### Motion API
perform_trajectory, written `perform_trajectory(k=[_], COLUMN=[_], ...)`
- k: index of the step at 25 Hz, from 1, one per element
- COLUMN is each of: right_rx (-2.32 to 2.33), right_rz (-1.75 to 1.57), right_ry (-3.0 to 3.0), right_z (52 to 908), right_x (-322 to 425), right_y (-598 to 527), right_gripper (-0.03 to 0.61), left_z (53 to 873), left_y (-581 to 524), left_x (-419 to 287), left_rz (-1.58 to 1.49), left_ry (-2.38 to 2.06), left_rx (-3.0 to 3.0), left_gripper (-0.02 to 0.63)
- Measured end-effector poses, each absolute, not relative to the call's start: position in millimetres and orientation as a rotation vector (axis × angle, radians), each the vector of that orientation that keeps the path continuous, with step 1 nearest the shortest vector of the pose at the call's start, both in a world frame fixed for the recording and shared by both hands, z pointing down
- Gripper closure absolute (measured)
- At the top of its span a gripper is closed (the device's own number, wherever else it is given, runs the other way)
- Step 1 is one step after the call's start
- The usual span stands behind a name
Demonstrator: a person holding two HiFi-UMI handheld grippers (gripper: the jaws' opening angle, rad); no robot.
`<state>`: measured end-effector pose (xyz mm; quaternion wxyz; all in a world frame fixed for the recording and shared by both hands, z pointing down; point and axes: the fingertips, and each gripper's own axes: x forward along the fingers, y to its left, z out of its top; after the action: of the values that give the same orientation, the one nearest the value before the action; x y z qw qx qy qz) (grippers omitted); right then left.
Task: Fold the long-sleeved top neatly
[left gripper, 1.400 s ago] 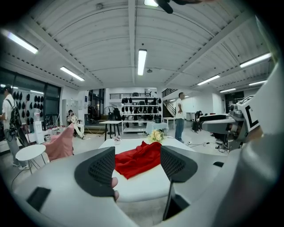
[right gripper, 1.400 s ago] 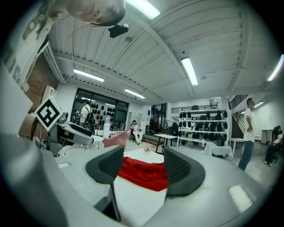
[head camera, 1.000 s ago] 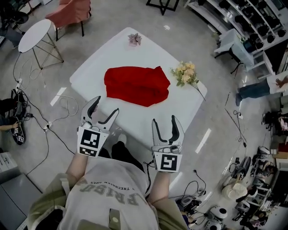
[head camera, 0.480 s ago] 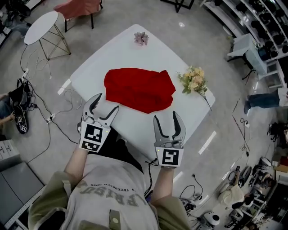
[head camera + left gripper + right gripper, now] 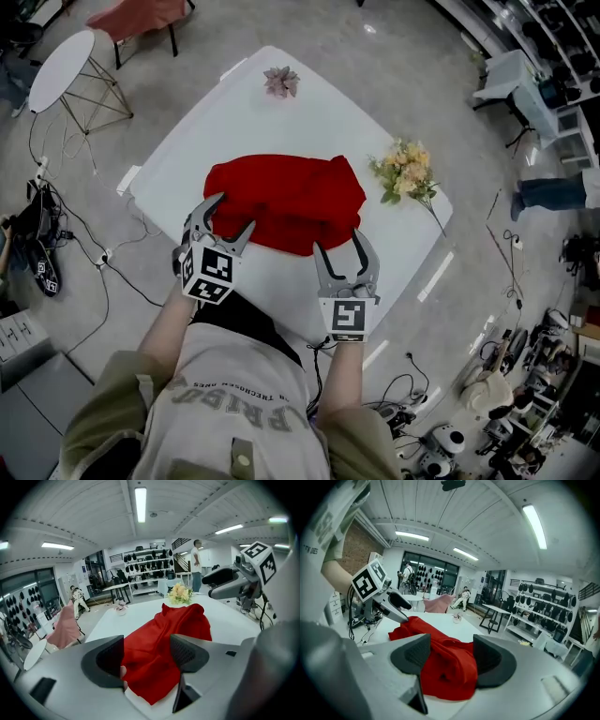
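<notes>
Fold not started. Your left gripper (image 5: 234, 212) and right gripper (image 5: 338, 242) both gape open and empty. The red top (image 5: 286, 197) lies bunched on the table (image 5: 281, 112), just ahead of both jaw gaps. All folding remains.

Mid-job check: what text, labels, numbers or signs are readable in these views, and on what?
No text reads clearly.
Person's shirt: printed lettering, upside down, too blurred to read.
The cubes on left hand-held gripper and right hand-held gripper: square marker patterns, no words.
On the red top and table: no print visible.
</notes>
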<state>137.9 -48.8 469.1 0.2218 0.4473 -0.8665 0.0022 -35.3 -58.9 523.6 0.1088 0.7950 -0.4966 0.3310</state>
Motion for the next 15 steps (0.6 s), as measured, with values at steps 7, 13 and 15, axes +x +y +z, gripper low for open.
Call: perform_trajectory(k=[7, 13, 15], right_rx=[1.184, 1.178, 1.161], right_rz=[0.069, 0.139, 0.167], right_ry=[-2.324, -2.302, -2.288], right_z=[500.7, 518.9, 526.6], right_x=[130.8, 127.5, 126.0], right_y=[-73.3, -87.2, -86.3], right_gripper=[0.307, 0.307, 0.307], left_z=[578.0, 602.7, 593.7], left_y=[-95.1, -101.7, -110.1], left_x=[-28.4, -29.9, -32.3], left_rz=[1.244, 1.382, 1.318], left_ry=[-1.248, -1.093, -1.122], left_rx=[2.355, 2.357, 2.369], left_gripper=[0.305, 0.402, 0.491])
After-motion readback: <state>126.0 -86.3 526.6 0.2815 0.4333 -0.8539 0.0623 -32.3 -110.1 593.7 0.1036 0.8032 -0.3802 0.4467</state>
